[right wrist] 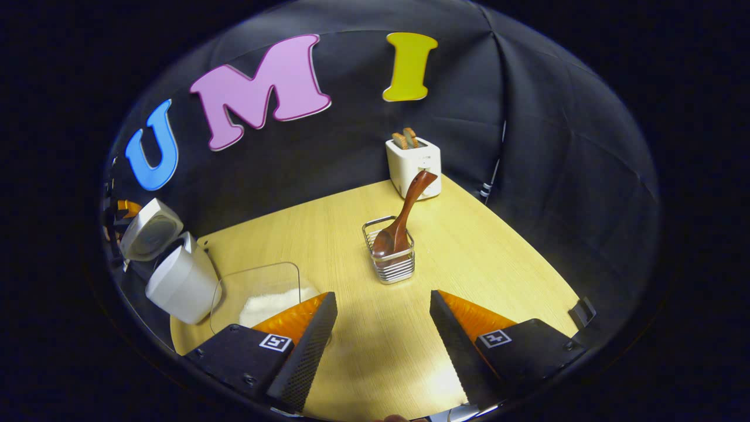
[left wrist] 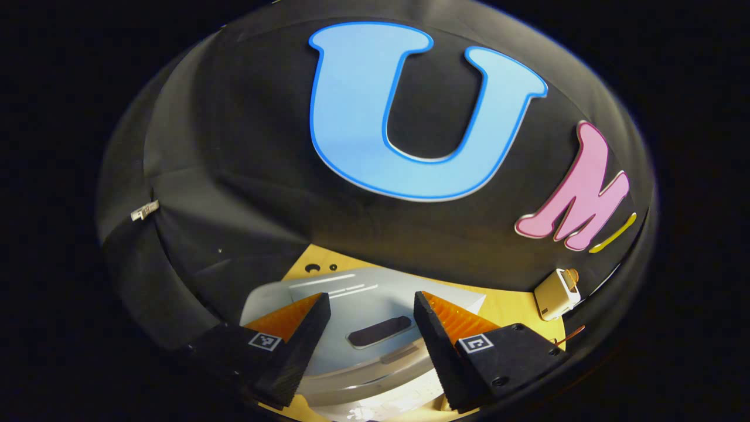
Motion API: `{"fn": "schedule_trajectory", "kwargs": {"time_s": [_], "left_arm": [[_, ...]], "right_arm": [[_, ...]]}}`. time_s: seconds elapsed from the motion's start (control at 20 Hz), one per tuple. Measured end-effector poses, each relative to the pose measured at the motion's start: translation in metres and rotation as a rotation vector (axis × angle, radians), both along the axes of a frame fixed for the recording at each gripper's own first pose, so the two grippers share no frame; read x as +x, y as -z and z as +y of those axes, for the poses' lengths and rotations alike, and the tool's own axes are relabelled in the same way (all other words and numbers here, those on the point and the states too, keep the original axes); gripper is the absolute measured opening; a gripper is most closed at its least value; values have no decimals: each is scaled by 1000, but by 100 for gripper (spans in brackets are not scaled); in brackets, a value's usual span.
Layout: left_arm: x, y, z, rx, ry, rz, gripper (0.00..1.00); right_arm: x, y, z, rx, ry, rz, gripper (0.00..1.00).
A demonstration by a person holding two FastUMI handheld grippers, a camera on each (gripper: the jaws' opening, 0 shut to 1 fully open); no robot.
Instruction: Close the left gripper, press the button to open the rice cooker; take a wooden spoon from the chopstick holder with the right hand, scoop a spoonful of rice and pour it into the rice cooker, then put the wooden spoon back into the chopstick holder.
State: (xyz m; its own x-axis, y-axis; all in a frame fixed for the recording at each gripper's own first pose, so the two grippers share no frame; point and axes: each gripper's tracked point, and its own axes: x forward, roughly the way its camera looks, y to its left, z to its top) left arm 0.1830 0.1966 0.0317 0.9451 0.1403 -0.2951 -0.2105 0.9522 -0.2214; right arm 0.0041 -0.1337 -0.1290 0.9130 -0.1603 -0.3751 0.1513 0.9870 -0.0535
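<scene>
The white rice cooker point(right wrist: 181, 284) stands at the table's left edge with its lid point(right wrist: 149, 231) raised, the round inner face turned toward the table. My left gripper point(left wrist: 370, 299) is open and hovers close over the lid's pale outer surface point(left wrist: 375, 305), its fingers on either side of a dark oblong panel point(left wrist: 378, 331). A wooden spoon point(right wrist: 404, 211) stands bowl-down in the wire chopstick holder point(right wrist: 391, 264) at mid-table. My right gripper point(right wrist: 382, 299) is open, empty, and short of the holder. A clear box of white rice point(right wrist: 263, 293) sits partly behind its left finger.
A white toaster point(right wrist: 413, 161) with toast in its slots stands at the table's far edge, also seen from the left gripper view as a toaster point(left wrist: 556, 293) at right. The black cloth wall closes in behind the wooden table point(right wrist: 498, 264).
</scene>
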Motion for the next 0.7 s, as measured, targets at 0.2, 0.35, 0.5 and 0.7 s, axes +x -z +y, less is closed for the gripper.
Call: {"fn": "schedule_trajectory", "kwargs": {"time_s": [0.2,0.35,0.5,0.7], "left_arm": [[-5,28,-12,72,-44,-13,95],[-6,55,-22,117,-58,20,95],[-2,89,-27,139,-58,63,95],[0,110,-21,276,-59,42,96]], "right_arm": [[0,12,7,16,-42,32,99],[3,22,8,19,-63,54,99],[7,26,11,13,-94,62,99],[14,32,15,7,-133,64,99]]}}
